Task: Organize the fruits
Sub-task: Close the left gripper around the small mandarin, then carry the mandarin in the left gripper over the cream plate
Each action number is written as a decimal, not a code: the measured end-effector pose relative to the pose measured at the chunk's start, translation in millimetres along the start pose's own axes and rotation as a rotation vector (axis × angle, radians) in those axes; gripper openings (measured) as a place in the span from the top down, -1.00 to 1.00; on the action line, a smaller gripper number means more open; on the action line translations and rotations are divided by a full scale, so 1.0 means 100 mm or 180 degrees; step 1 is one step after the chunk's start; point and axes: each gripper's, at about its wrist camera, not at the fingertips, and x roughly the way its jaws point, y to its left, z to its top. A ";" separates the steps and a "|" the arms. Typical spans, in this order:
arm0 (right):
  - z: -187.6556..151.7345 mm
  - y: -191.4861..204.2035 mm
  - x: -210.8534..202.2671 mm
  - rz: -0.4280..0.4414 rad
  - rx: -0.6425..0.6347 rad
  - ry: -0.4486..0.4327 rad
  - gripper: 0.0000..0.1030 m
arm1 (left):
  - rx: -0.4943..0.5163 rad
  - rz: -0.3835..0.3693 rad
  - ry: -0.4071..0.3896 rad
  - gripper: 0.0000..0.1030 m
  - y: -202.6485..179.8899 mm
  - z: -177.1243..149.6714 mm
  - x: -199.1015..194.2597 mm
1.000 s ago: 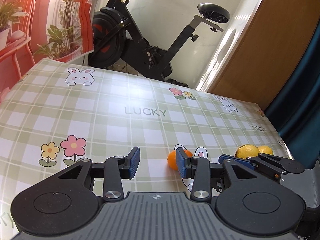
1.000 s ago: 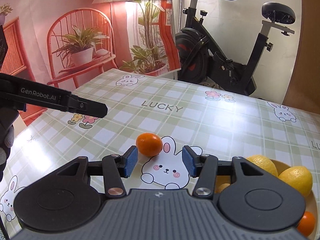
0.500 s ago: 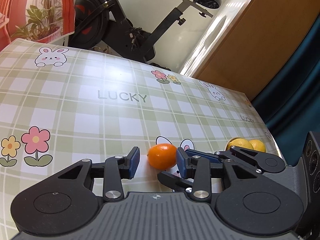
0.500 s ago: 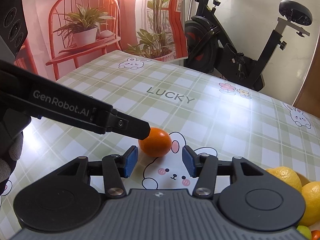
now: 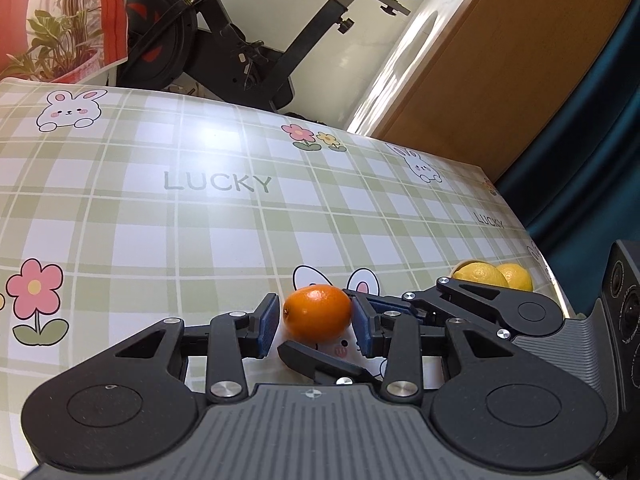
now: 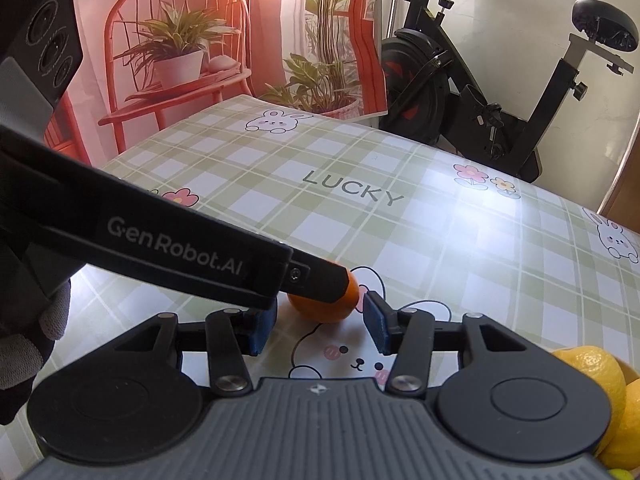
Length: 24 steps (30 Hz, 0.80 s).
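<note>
A small orange [image 5: 316,312] lies on the checked tablecloth [image 5: 160,220], over a printed rabbit. My left gripper [image 5: 315,322] is open and straddles it: the right blue pad meets the skin, while a thin gap shows at the left pad. My right gripper [image 6: 318,330] is also open, and the orange [image 6: 332,308] sits just ahead of its blue pads. One of the left gripper's fingers [image 6: 180,248] crosses the right wrist view and hides the orange's upper left. One of the right gripper's fingers [image 5: 320,360] reaches under the left gripper. Two lemons [image 5: 484,276] rest at the right.
The lemons [image 6: 596,368] sit close by the right gripper, near the table's right edge beside a teal curtain [image 5: 580,160]. An exercise bike [image 6: 480,100] stands beyond the far edge. A printed backdrop of a chair and plants [image 6: 180,60] hangs at the back left. A gloved hand [image 6: 24,340] holds the left gripper.
Both grippers have come down and closed in on the orange. It now sits between the left gripper's pads, and the left finger now covers part of it in the right wrist view. Jaw widths look unchanged.
</note>
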 end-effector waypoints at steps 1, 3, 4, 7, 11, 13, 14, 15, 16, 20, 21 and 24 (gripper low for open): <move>0.00 0.00 0.01 0.0001 0.0001 0.0001 0.04 | 0.0024 -0.0007 0.0037 0.20 -0.01 0.00 0.02; 0.01 0.00 0.02 -0.0013 0.0003 0.0005 0.08 | 0.0062 0.0012 0.0121 0.20 -0.01 0.01 0.06; 0.01 0.00 0.02 -0.0011 0.0008 0.0011 0.11 | 0.0087 0.0025 0.0125 0.20 -0.01 0.01 0.07; 0.01 0.01 0.02 -0.0029 0.0011 0.0021 0.13 | 0.0138 0.0039 0.0115 0.20 -0.03 -0.02 0.06; -0.02 0.00 -0.02 -0.0010 0.0102 0.0007 0.13 | 0.0243 0.0093 0.0115 0.20 -0.10 -0.07 0.01; -0.04 -0.01 -0.05 0.0002 0.0142 -0.0006 0.13 | 0.0271 0.0108 0.0120 0.20 -0.14 -0.08 -0.02; -0.05 -0.01 -0.07 0.0009 0.0173 -0.0013 0.13 | 0.0282 0.0114 0.0120 0.20 -0.15 -0.08 -0.03; -0.06 0.00 -0.09 0.0010 0.0190 -0.0021 0.13 | 0.0295 0.0123 0.0113 0.20 -0.17 -0.10 -0.07; -0.07 0.00 -0.11 0.0012 0.0202 -0.0032 0.13 | 0.0307 0.0132 0.0103 0.20 -0.19 -0.11 -0.10; -0.09 0.03 -0.24 0.0015 0.0204 -0.0105 0.13 | 0.0316 0.0196 -0.0005 0.20 -0.33 -0.20 -0.25; -0.11 0.05 -0.30 0.0021 0.0197 -0.0131 0.13 | 0.0320 0.0218 -0.0033 0.20 -0.38 -0.22 -0.28; -0.16 0.09 -0.44 0.0039 0.0156 -0.0204 0.13 | 0.0346 0.0251 -0.0079 0.20 -0.49 -0.30 -0.39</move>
